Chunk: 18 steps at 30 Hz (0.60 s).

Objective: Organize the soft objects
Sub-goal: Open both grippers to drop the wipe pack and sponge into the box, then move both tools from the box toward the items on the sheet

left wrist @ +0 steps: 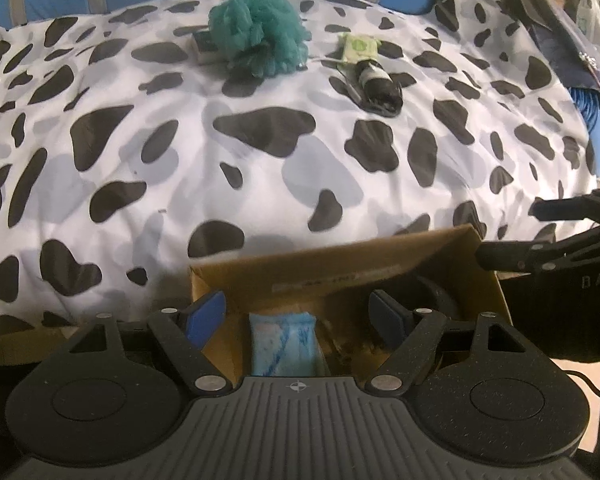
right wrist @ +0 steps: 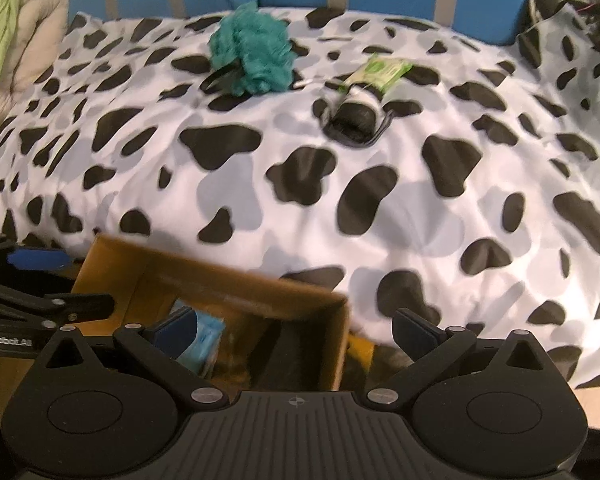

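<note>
left gripper (left wrist: 298, 310): jaws wide, empty, hanging over the cardboard box (left wrist: 340, 264)
right gripper (right wrist: 300, 332): also wide, nothing in it
box: at the near edge of the cow-print duvet (left wrist: 180, 140), blue-white pack (left wrist: 284, 344) inside
teal loofah (left wrist: 256, 34): far edge
green packet (left wrist: 358, 46), black roll (left wrist: 380, 82): just beside it

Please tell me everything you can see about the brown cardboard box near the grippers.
The cardboard box is plain brown, open at the top, with its walls upright. It stands at the near edge of the cow-print blanket. A pale strip, perhaps tape or a label, runs along its far inner wall. Inside lie a light blue packet and some dark things that I cannot identify. Both grippers hover beside it; neither clearly touches it.
</note>
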### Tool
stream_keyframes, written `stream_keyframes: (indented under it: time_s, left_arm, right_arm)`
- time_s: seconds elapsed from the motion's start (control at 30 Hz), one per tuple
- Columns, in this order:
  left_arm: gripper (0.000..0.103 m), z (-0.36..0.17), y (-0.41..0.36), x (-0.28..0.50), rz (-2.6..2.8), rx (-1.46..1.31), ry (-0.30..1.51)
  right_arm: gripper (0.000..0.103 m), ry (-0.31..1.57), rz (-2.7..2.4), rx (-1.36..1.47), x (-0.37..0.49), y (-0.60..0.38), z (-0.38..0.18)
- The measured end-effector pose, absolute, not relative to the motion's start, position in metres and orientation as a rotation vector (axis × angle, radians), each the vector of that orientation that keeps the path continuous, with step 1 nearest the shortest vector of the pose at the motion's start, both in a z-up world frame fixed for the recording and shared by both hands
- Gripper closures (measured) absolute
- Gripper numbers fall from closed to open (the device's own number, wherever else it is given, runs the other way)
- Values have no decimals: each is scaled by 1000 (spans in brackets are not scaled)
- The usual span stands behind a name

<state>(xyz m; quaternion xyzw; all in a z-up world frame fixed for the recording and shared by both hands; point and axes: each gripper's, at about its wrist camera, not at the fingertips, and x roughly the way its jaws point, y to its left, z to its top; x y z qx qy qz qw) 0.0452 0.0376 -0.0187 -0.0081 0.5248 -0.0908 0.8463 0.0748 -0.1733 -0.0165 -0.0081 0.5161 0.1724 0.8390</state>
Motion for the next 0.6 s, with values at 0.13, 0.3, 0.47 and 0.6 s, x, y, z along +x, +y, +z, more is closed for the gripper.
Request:
stream_keyframes:
  time_s: [0.13, 0.3, 0.47, 0.6]
  left_arm:
    - [24, -15, 43, 53, -186, -25, 1090]
    - [24, -11, 50, 61, -194, -4, 1060]
    - [24, -10, 58, 73, -182, 0, 1043]
    - [24, -8, 62, 82, -184, -5, 1020]
  right_arm:
    - [0, 1043, 337, -29, 83, -177, -13]
    - [0, 1021, 315, -2, 93, -184, -10]
    - [0, 998, 302, 6, 106, -189, -9]
    - [0, 990, 293, 26, 116, -194, -10]
